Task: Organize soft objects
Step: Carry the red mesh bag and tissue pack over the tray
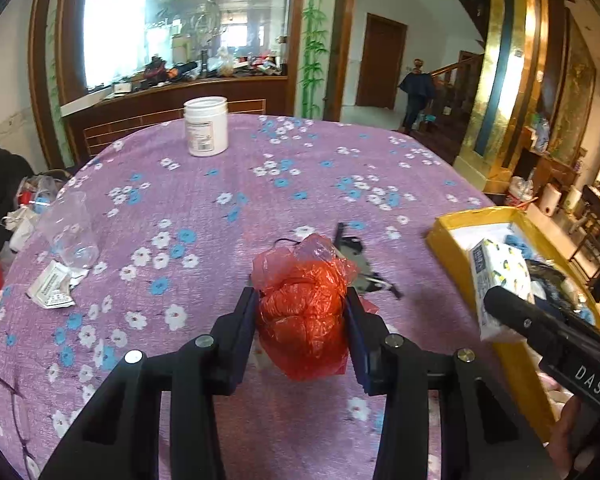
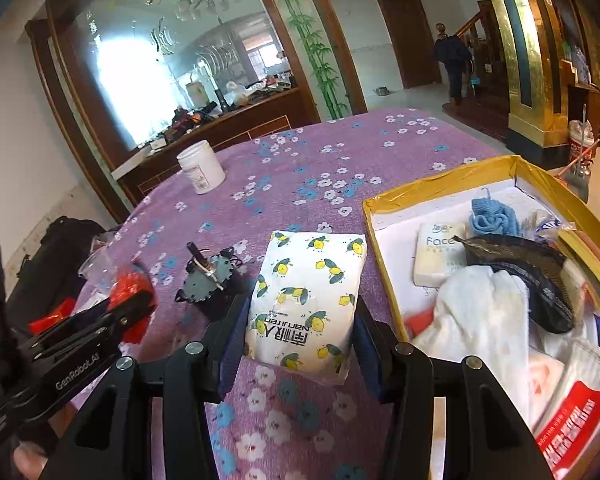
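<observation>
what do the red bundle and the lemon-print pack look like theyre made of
Red bundle: thin plastic film, apparently a crumpled bag; glossy, translucent, finely creased. Lemon-print pack: smooth printed plastic wrapper, slight sheen, puffy, probably tissues inside; contents not visible.

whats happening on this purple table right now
A person is sorting soft things with two handheld grippers. The left gripper has its jaws closed on a crumpled red plastic bag. The right gripper grips a lemon-print tissue pack beside the yellow cardboard box, which already holds cloths and packets.
</observation>
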